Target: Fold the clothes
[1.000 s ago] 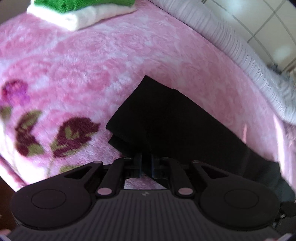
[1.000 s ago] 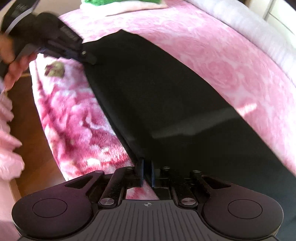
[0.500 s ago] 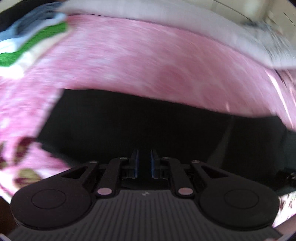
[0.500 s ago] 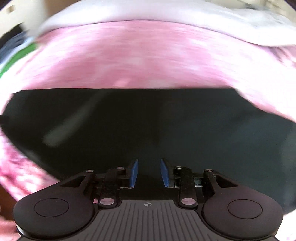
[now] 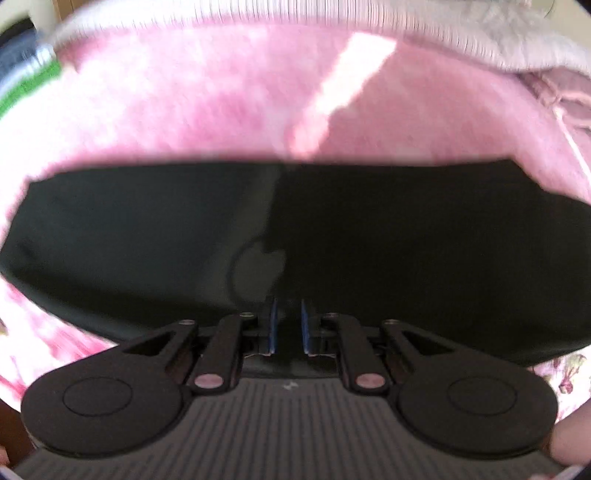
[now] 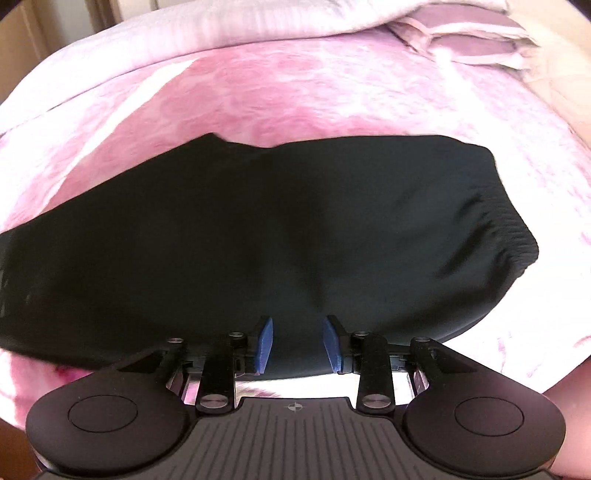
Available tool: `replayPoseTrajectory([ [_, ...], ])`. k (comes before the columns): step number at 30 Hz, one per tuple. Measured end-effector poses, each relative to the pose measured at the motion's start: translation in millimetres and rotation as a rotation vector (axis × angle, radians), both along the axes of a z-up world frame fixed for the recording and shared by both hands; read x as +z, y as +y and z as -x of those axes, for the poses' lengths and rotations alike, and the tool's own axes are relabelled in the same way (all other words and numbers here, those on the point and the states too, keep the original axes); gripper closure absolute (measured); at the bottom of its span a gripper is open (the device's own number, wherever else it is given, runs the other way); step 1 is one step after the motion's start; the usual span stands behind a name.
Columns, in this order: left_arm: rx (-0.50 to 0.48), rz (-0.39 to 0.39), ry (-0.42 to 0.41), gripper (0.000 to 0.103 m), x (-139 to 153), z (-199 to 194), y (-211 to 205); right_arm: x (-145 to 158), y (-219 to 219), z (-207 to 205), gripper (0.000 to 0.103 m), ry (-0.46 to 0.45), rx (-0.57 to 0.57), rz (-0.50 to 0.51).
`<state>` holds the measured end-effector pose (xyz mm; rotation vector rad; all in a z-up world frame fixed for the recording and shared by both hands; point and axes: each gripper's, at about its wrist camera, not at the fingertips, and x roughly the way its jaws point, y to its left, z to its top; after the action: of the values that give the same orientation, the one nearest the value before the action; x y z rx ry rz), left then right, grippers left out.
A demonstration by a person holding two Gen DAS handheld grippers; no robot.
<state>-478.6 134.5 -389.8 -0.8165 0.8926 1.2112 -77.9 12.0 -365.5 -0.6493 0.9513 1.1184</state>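
A black garment (image 5: pixel 369 236) lies flat as a long folded band across the pink bed; in the right wrist view (image 6: pixel 258 236) its ribbed elastic waistband is at the right end. My left gripper (image 5: pixel 287 325) is open with a narrow gap, above the garment's near edge, holding nothing. My right gripper (image 6: pixel 297 343) is open wider, its blue pads (image 6: pixel 265 343) just over the near edge, empty.
The pink plush blanket (image 6: pixel 295 85) covers the bed. A pale quilt (image 6: pixel 184 33) lies bunched along the far side, with a pillow (image 6: pixel 461 33) at the far right. A stack of folded clothes with a green item (image 5: pixel 29 85) sits at the far left.
Both grippers let go of the black garment and opened. The garment now lies flat on the bed. Both cameras swung to face it from the near edge.
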Motion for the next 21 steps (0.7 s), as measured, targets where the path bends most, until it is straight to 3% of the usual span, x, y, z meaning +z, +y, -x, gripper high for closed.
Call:
replayPoseTrajectory([
  [3,0.026,0.042,0.018,0.09,-2,-4,-3,-19,-5,-13,0.066,0.016,-0.02,0.032],
  [8,0.001,0.076,0.036,0.089,40,-3,0,9,-3,-3,0.065,0.09,-0.08,0.169],
  [13,-0.048,0.064,0.018,0.086,102,4,18,70,1,15,0.065,0.207,-0.185,0.111],
  [21,-0.168,0.019,0.026,0.083,173,7,49,163,32,75,0.064,0.187,-0.177,0.027],
])
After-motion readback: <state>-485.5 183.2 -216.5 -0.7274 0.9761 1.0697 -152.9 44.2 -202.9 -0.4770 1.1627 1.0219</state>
